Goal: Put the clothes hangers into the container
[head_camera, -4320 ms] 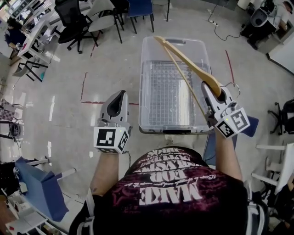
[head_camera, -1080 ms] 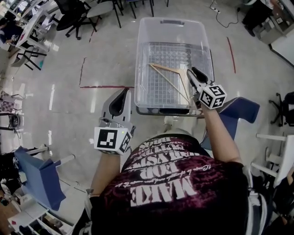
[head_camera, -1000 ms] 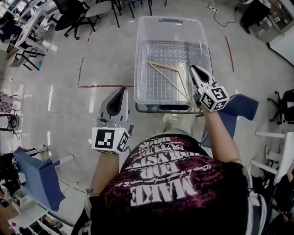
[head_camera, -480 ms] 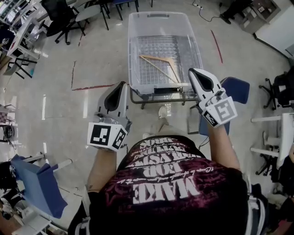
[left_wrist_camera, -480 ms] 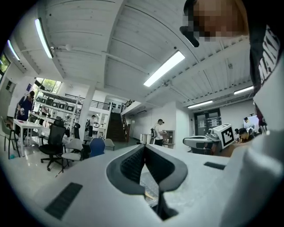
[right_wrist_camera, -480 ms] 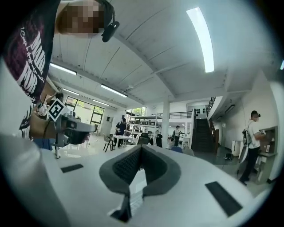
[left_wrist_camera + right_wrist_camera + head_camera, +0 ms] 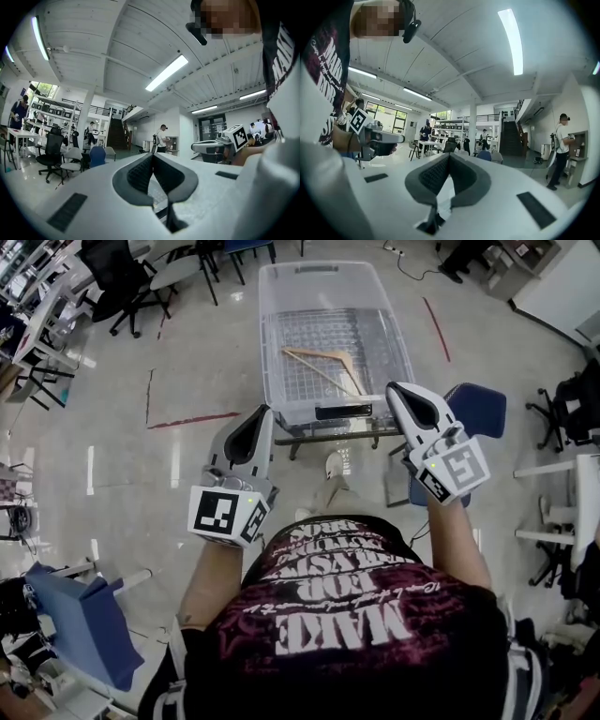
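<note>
1. Left gripper. Your left gripper (image 7: 261, 413) is at the lower centre-left of the head view, with its tip pointing toward the upper part of the frame. In the left gripper view its two jaws meet along their full length. The gripper is closed and nothing sits between the jaws.

2. Right gripper. Your right gripper (image 7: 395, 388) is at the centre-right of the head view, with its tip just beside the near right corner of the container (image 7: 272, 352). In the right gripper view its jaws are pressed together. The gripper is closed and empty.

3. Task item. One wooden hanger (image 7: 323, 353) lies flat on the grid-patterned bottom of the container. It is in the right half, toward the end nearer to you. Neither gripper touches it.

4. Container. The container is a clear plastic bin at the upper centre of the head view. It rests on a dark frame (image 7: 330, 433) above the floor (image 7: 112, 456).

5. Surroundings. A blue chair (image 7: 478, 409) stands to the right of the container, behind the right gripper. A strip of red tape (image 7: 192, 419) on the floor runs to the left of the container.
</note>
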A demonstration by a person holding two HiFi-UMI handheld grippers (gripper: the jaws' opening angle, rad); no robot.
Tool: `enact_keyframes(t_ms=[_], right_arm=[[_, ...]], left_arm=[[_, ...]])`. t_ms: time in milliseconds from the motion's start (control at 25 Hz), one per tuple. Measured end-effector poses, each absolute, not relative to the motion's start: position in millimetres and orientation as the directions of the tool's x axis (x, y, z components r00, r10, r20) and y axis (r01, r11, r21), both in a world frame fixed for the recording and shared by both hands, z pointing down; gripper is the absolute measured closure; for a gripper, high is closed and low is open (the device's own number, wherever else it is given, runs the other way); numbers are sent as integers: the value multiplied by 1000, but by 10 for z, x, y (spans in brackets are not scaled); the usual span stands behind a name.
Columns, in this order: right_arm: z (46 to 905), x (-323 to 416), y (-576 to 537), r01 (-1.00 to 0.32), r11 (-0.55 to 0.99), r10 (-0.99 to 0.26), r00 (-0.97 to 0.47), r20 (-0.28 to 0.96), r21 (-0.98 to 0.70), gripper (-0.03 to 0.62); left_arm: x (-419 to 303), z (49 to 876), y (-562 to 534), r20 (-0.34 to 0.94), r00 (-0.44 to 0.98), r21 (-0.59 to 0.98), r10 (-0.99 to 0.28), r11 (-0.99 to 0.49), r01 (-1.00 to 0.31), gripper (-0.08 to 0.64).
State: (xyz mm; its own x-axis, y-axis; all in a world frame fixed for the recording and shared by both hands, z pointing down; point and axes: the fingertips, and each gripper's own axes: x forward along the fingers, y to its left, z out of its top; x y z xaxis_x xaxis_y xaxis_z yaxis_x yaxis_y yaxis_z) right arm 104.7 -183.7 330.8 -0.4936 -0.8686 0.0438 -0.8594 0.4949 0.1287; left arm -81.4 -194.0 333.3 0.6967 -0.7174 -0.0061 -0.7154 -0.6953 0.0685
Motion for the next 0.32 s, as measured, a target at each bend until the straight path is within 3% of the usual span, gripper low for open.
enact_keyframes(t_ms=[320], right_arm=[[3293, 975, -1858, -848, 513, -858, -511, 56, 132, 589]], left_arm=[[-742, 3356, -1951, 0, 711, 65, -704, -709, -702, 554]])
